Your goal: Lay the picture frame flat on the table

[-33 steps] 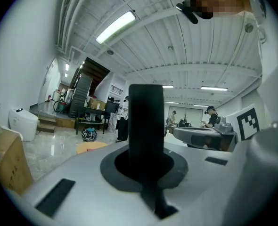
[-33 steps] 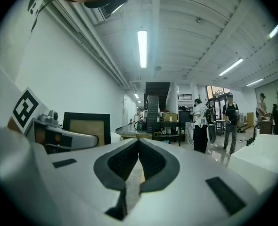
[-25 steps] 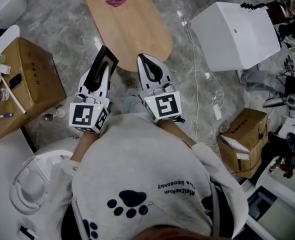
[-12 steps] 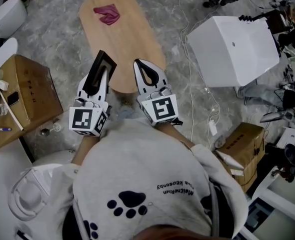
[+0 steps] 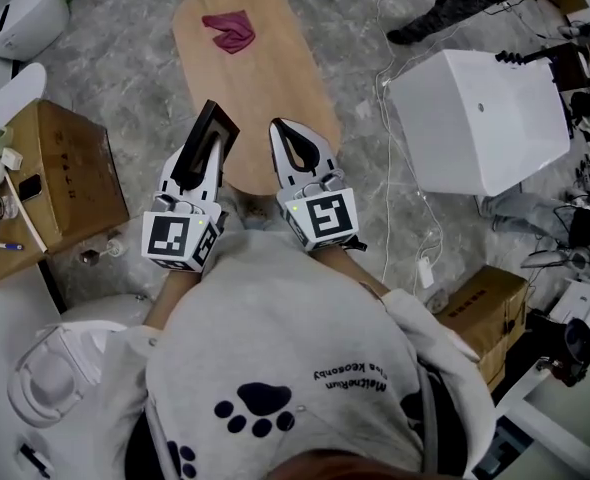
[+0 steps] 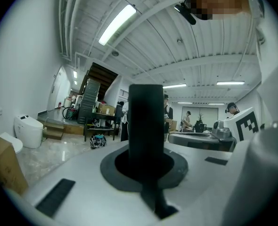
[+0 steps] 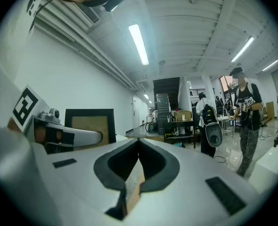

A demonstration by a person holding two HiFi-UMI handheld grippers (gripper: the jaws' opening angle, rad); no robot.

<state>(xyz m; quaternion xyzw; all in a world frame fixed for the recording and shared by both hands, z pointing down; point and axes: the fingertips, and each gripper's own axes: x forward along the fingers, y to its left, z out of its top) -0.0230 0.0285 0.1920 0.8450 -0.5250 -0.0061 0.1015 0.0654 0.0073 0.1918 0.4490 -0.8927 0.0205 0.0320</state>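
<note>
Cloth [image 5: 230, 31] is seen at the table's [image 5: 275, 88] far end; picture frame [image 6: 146, 121] is gripped upright, edge-forward, by left gripper [image 5: 205, 156]; right gripper [image 5: 297, 140] is closed, empty.

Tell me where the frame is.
Head view, left of centre: the frame is clamped in the left gripper, beside the right gripper, at the near end of the table.

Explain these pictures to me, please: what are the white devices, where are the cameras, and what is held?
A person holds one hand-held gripper in each hand. The head view looks down from the person's head. The other two views come from cameras riding on each hand-held gripper, looking along its jaws. The left hand-held gripper is shut on an upright black picture frame. The right hand-held gripper is shut and empty. Ahead stands an oval wooden table with a red cloth on it.
</note>
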